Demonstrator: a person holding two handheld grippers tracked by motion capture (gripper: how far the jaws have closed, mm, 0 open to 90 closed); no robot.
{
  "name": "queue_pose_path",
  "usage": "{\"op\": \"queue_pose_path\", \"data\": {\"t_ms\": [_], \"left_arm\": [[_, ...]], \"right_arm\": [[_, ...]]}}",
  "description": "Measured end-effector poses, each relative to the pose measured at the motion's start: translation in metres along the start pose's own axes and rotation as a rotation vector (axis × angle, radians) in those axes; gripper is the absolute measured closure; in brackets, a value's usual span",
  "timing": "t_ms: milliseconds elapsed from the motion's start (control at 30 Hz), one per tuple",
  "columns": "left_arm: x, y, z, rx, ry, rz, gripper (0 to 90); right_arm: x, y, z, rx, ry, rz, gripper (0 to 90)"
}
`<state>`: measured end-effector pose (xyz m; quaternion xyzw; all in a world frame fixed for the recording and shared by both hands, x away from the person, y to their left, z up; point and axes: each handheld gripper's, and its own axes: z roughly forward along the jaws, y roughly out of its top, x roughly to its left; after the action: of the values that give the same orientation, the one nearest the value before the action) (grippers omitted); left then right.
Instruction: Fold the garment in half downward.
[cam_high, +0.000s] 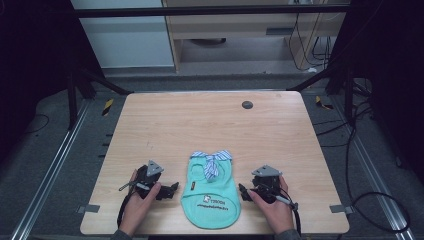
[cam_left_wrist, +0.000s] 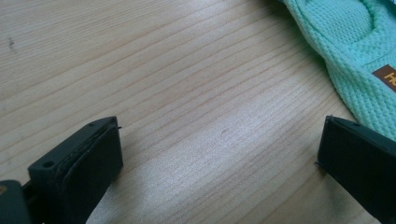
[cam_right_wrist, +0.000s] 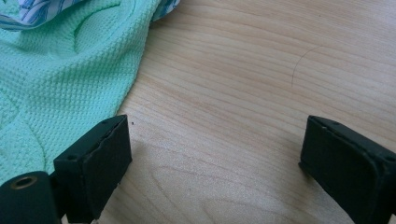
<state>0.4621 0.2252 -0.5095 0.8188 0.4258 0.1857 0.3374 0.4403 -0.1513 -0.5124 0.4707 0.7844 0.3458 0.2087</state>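
The left tongs (cam_high: 172, 188) and right tongs (cam_high: 243, 191) both stand spread, pinching nothing, over bare wood. Between the 2 lies a mint-green pet vest (cam_high: 210, 192) with a striped bow (cam_high: 212, 162), flat near the wooden bench's (cam_high: 200, 120) front edge.

two black hand-held tools (cam_high: 174, 188) (cam_high: 243, 192) with grey three-cornered top plates, trailing black cables, bare hands, dark sleeve cuffs
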Motion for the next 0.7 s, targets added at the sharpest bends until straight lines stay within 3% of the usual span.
{"op": "queue_pose_path", "data": {"t_ms": [233,300,400,533,633,700], "left_arm": [[0.0,0.002,0.002,0.001,-0.008,0.01,0.0],[0.003,0.006,0.003,0.021,-0.029,0.014,0.0],[0.008,0.012,0.002,0.02,-0.038,-0.021,3.5],[0.02,0.023,-0.001,0.025,-0.047,-0.016,5.1],[0.027,0.036,-0.004,0.012,-0.056,-0.025,7.5],[0.029,0.046,-0.006,0.003,-0.043,-0.006,10.6]], "right_arm": [[-0.001,0.003,0.004,0.01,-0.003,0.005,4.6],[-0.001,0.005,0.005,0.016,-0.001,0.009,3.0],[-0.002,0.005,0.006,0.019,0.003,0.002,2.8],[-0.009,0.011,0.005,0.022,0.029,0.012,15.9],[-0.016,0.023,0.003,0.041,0.05,0.031,27.0],[-0.019,0.037,0.001,0.044,0.055,0.012,35.9]]}}
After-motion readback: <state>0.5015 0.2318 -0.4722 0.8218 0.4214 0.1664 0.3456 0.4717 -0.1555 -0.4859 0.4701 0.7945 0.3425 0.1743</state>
